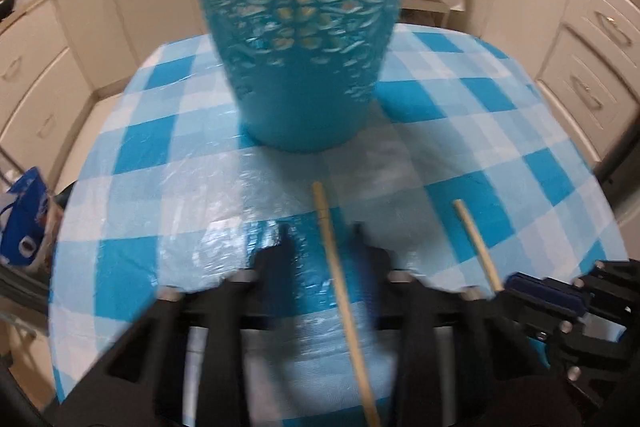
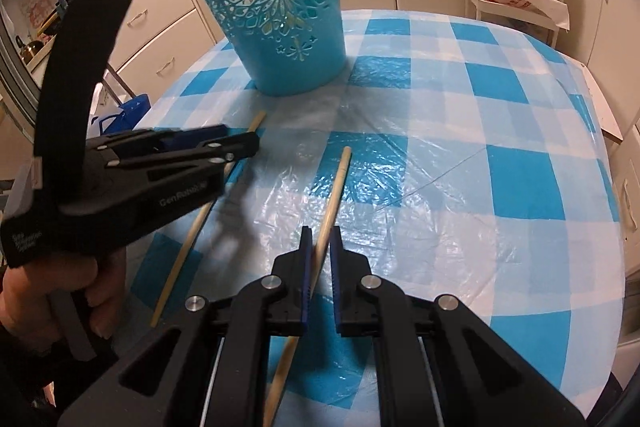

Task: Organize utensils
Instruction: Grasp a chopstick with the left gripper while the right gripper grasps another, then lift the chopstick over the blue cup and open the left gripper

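I had each pair of tongs, left [image 2: 244,143] and right [image 2: 320,247], clamped on a chopstick [image 2: 334,189]: light, stiff, slippery, best pinched mid-shaft.

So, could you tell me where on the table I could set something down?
Right of the bin and the right chopstick, the cloth is bare out to its edge. It is crowded on the left, with the left gripper, right gripper and left chopstick.
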A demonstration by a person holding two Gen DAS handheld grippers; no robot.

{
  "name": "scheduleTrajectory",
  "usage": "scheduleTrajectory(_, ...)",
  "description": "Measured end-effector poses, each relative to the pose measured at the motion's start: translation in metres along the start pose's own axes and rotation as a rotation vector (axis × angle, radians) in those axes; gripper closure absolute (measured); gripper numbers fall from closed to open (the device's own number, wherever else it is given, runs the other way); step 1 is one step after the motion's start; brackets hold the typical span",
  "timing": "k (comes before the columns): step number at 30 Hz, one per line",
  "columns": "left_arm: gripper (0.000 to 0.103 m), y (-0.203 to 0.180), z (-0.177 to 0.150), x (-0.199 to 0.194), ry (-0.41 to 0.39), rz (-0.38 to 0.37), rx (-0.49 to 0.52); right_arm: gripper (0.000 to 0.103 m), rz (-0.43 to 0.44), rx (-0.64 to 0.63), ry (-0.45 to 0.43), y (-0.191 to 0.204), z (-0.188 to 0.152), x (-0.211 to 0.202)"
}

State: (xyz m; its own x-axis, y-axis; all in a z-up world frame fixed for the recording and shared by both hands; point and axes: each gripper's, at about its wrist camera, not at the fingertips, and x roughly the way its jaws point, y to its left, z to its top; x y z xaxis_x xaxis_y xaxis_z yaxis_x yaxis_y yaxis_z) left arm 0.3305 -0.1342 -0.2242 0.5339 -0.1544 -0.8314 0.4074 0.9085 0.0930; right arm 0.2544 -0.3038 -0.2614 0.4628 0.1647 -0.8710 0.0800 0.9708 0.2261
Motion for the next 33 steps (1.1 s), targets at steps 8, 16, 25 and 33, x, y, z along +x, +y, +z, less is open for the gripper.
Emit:
scheduleTrajectory(8, 0.097, 0.015, -0.005, -0.004, 0.017, -0.017, -0.067, 0.078, -0.050, 0.001, -0.018, 0.002, 0.014, 0.010)
scheduleTrajectory(16, 0.098, 0.006, 0.002, 0.000, 0.055, -0.027, 0.016, 0.097, -0.082, -0.068, 0.008, 0.006, 0.017, 0.011)
scheduleTrajectory(25, 0.098, 0.038, -0.001, -0.060, -0.138, -0.194, -0.100, 0.097, 0.056, 0.137, -0.003, -0.020, 0.016, 0.010)
scheduleTrajectory(33, 0.098, 0.053, 0.020, -0.124, -0.356, -0.285, -0.162, 0.097, 0.086, 0.196, -0.043, -0.029, 0.011, 0.009)
